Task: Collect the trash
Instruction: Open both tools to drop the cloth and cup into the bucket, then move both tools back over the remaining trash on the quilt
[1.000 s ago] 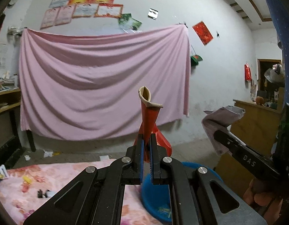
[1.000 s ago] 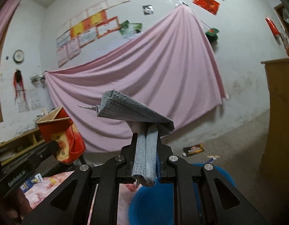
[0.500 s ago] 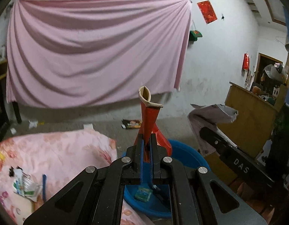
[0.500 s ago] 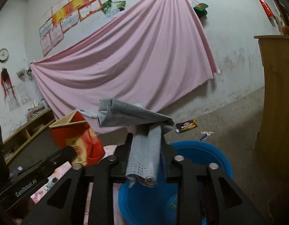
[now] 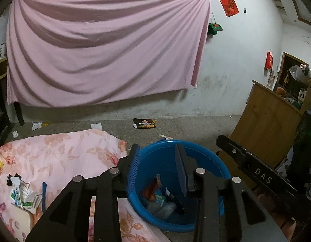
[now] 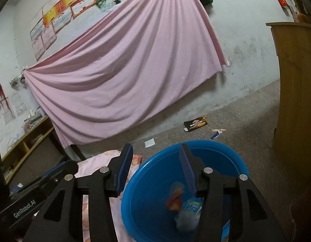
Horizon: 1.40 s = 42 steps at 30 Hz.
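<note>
Both grippers, left [image 5: 157, 168] and right [image 6: 154, 167], now gape empty above the basin [image 5: 220, 173], red carton [image 6: 174, 200] dropped inside; next step, I judge: wrappers [image 5: 24, 195] on the bedding [image 5: 60, 151].

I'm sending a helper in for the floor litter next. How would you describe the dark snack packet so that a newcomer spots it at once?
Start at the big pink sheet hung on the wall and drop to the bare concrete floor below its right end. The snack packet lies flat there, beyond the blue basin. It is the only dark wrapper, black with orange print, while the scraps nearby are small and white.
</note>
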Each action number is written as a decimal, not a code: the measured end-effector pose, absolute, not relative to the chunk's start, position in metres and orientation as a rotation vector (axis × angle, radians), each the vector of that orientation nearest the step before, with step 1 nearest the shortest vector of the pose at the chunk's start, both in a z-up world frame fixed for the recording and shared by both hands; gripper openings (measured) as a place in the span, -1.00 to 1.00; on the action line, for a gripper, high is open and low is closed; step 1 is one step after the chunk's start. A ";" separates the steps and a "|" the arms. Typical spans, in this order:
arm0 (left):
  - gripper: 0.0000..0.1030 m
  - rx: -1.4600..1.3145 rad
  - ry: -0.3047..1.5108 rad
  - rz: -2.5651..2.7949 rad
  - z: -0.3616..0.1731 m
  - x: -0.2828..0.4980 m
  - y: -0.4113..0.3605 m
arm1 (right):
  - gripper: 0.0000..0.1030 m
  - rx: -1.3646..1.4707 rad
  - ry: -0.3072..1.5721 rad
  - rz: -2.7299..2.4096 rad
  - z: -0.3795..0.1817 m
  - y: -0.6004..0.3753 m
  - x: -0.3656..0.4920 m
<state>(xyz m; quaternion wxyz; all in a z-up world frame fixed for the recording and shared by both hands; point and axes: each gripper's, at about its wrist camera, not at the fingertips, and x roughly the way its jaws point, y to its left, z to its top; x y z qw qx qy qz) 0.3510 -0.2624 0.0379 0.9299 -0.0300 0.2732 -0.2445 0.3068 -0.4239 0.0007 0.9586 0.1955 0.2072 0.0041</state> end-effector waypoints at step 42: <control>0.97 -0.167 0.171 0.022 0.055 0.250 -0.027 | 1.00 0.138 0.064 0.222 0.047 -0.265 0.275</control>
